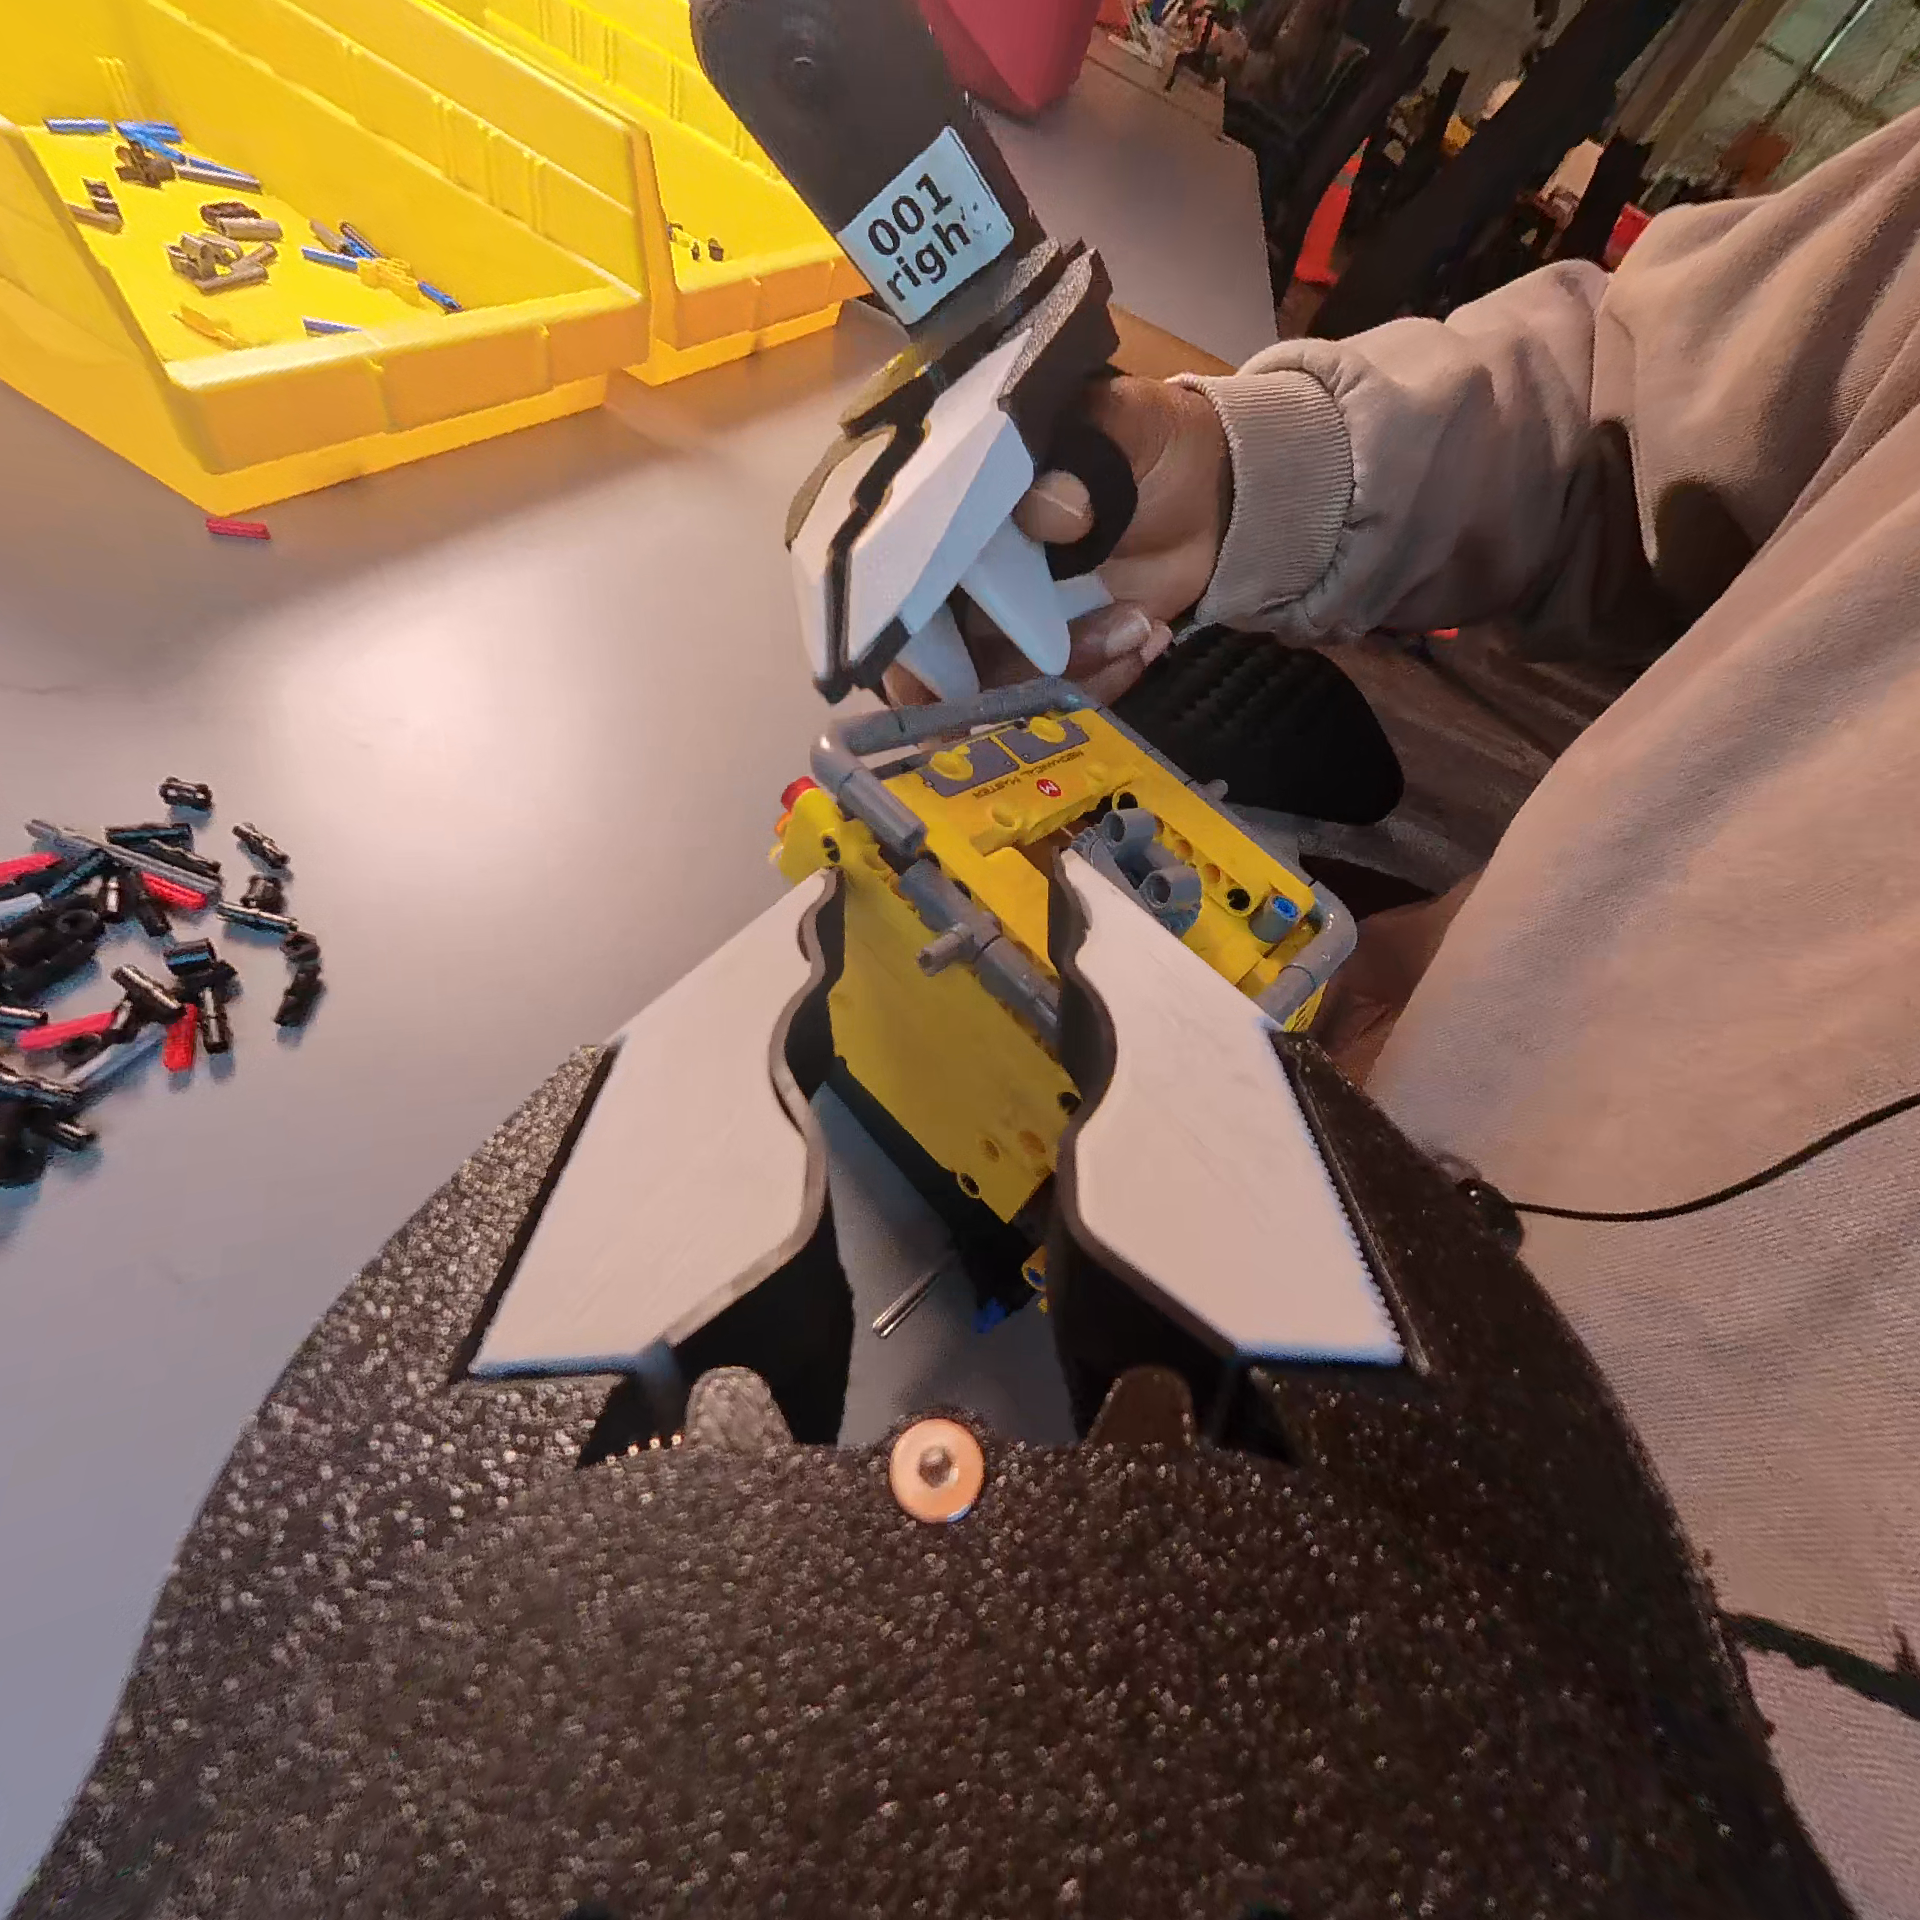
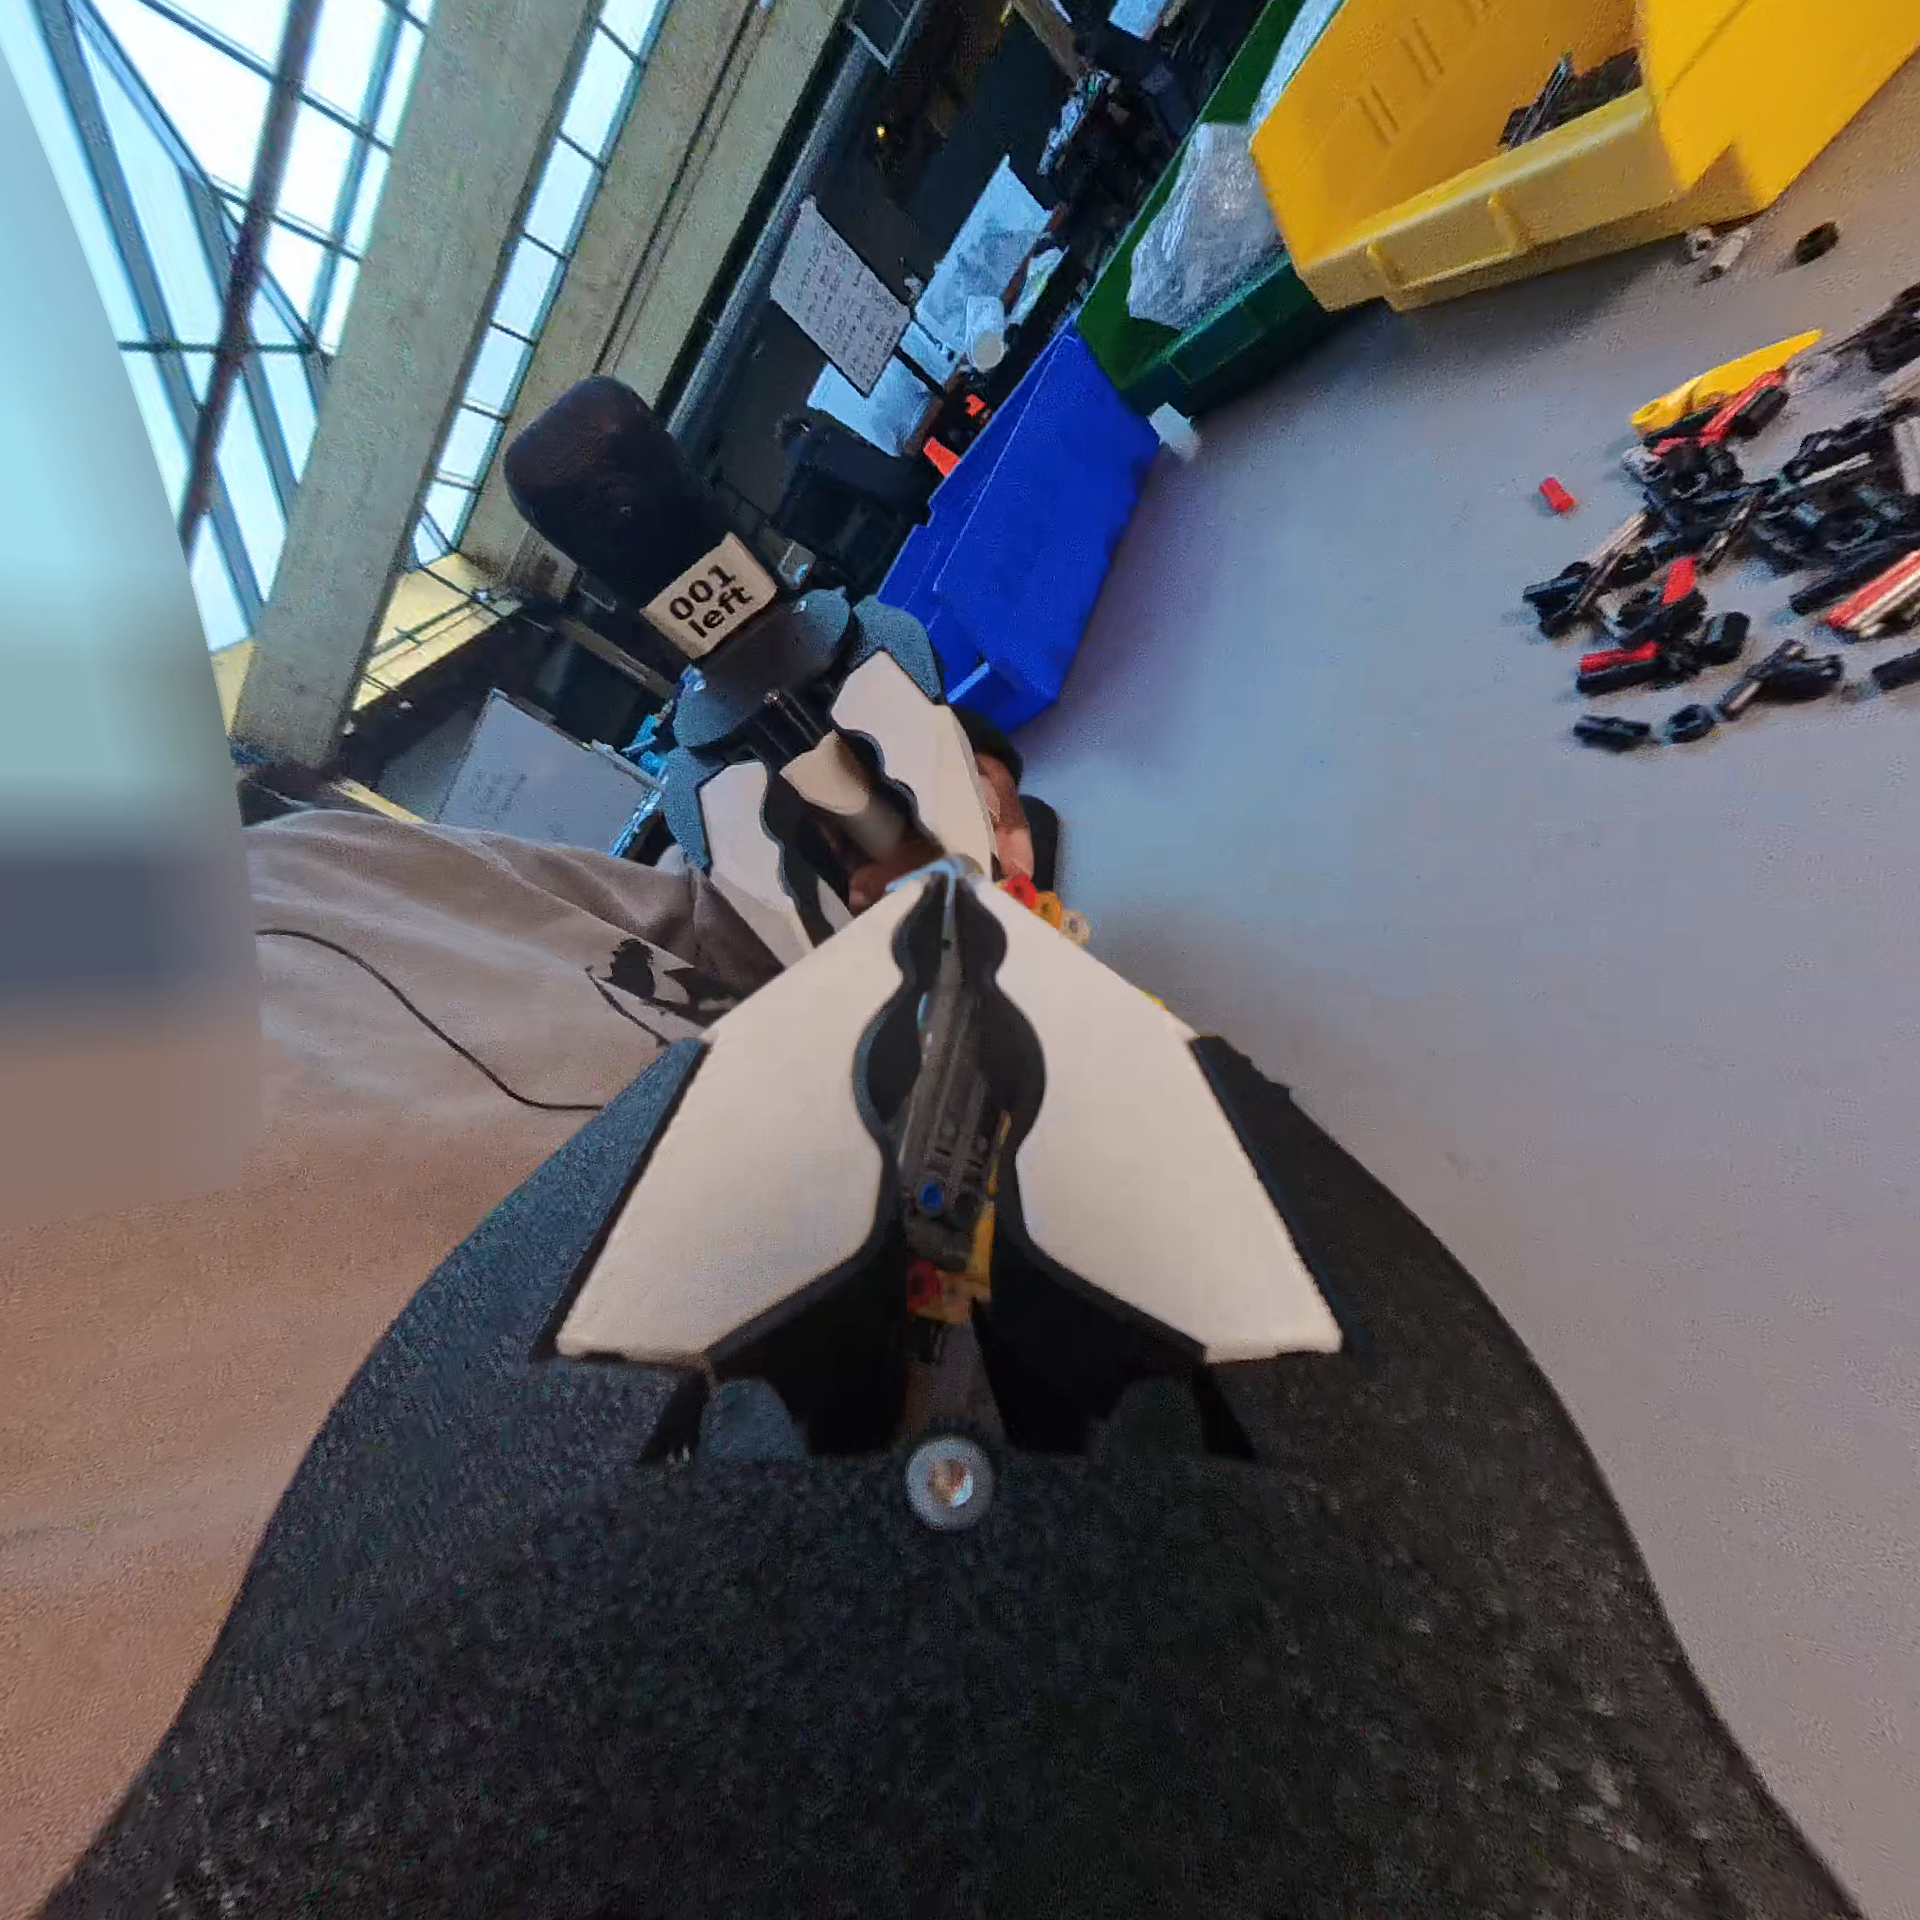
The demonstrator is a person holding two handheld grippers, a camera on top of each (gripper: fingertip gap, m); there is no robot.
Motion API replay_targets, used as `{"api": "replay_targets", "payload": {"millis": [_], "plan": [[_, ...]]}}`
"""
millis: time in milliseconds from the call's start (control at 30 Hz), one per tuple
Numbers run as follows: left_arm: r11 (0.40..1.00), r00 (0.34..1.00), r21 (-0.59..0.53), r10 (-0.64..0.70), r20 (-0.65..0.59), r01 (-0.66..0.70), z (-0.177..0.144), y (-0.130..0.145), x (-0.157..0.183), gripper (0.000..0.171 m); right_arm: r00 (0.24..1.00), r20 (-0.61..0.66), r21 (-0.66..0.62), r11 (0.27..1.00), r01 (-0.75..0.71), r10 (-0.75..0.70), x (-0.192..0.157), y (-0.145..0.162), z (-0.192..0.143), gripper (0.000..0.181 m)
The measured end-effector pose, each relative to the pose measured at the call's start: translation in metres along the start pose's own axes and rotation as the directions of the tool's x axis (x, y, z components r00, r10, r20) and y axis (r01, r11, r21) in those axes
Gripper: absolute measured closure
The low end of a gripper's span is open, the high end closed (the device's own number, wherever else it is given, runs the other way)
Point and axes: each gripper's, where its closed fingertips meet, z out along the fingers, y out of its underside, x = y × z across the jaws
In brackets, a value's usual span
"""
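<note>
My left gripper (image 1: pixel 951 883) is shut on a yellow brick-built model (image 1: pixel 935 1029), its two pale fingers clamping the sides of the yellow body above the grey table (image 1: pixel 520 675). The model carries a grey bar frame (image 1: pixel 966 712) around its far end. My right gripper (image 1: pixel 888 670) comes down from above with its tips at that frame's far edge. In the right wrist view, my right gripper (image 2: pixel 943 894) is closed on the model's thin grey edge (image 2: pixel 951 1070). The left gripper's fingers (image 2: pixel 914 748) show just beyond it.
Yellow bins (image 1: pixel 416 395) with small blue and grey parts stand at the back left. A pile of loose black, red and grey pieces (image 1: pixel 125 935) lies on the left and also shows in the right wrist view (image 2: pixel 1766 540). Blue (image 2: pixel 1018 540) and green (image 2: pixel 1174 312) bins stand farther off. A sleeve (image 1: pixel 1558 468) fills the right. One gripper's finger ends stand about 4 cm off the other's.
</note>
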Motion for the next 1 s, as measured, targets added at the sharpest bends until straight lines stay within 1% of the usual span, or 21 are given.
{"api": "replay_targets", "payload": {"millis": [33, 67, 133, 267, 400, 533, 600, 667, 700, 833, 933, 1000], "plan": [[1.0, 1.0, -0.011, 0.014, -0.008, -0.014, 0.0, -0.002, -0.004, 0.133, 0.999, -0.032, -0.005, 1.0, 0.025, -0.025, 0.005, -0.002, -0.003, 0.173], [1.0, 1.0, -0.02, 0.018, -0.012, -0.019, -0.001, -0.003, -0.008, 0.134, 0.999, -0.029, -0.01, 0.999, 0.035, -0.035, 0.005, -0.002, -0.006, 0.169], [0.999, 1.0, -0.03, 0.015, -0.004, -0.016, -0.002, -0.006, -0.017, 0.134, 1.0, 0.002, 0.002, 1.0, -0.012, 0.012, 0.0, -0.003, -0.015, 0.164], [0.999, 1.0, -0.033, 0.009, 0.008, -0.009, -0.004, -0.009, -0.022, 0.133, 0.988, -0.131, -0.04, 0.997, 0.071, -0.076, 0.007, 0.015, -0.032, 0.163], [1.0, 1.0, 0.001, -0.015, 0.016, 0.015, -0.012, -0.019, -0.016, 0.128, 0.973, -0.198, -0.053, 0.992, 0.114, -0.122, 0.003, 0.025, -0.04, 0.166], [0.995, 0.998, -0.087, -0.043, 0.054, 0.048, -0.017, -0.003, -0.011, 0.123, 0.953, -0.241, -0.093, 0.981, 0.168, -0.186, 0.002, 0.027, -0.037, 0.173], [0.991, 0.995, -0.096, -0.082, 0.061, 0.088, -0.019, 0.004, -0.007, 0.127, 0.941, -0.262, -0.128, 0.974, 0.184, -0.212, 0.004, 0.026, -0.036, 0.174], [0.985, 0.989, -0.096, -0.14, 0.042, 0.144, -0.017, 0.009, -0.002, 0.128, 0.926, -0.292, -0.167, 0.966, 0.195, -0.238, 0.005, 0.024, -0.034, 0.175], [0.984, 0.987, -0.085, -0.153, 0.045, 0.156, -0.016, 0.01, -0.002, 0.128, 0.916, -0.306, -0.186, 0.96, 0.208, -0.258, 0.006, 0.023, -0.033, 0.175], [0.989, 0.991, -0.092, -0.107, 0.081, 0.114, -0.016, 0.011, 0.0, 0.127, 0.871, -0.35, -0.286, 0.924, 0.253, -0.346, 0.007, 0.023, -0.032, 0.176], [0.991, 0.994, -0.117, -0.059, 0.094, 0.07, -0.016, 0.013, 0.004, 0.126, 0.804, -0.382, -0.385, 0.869, 0.311, -0.456, 0.007, 0.023, -0.032, 0.176], [0.99, 0.995, -0.136, -0.02, 0.101, 0.034, -0.016, 0.015, 0.006, 0.126, 0.746, -0.389, -0.467, 0.814, 0.346, -0.541, 0.008, 0.024, -0.032, 0.177]]}}
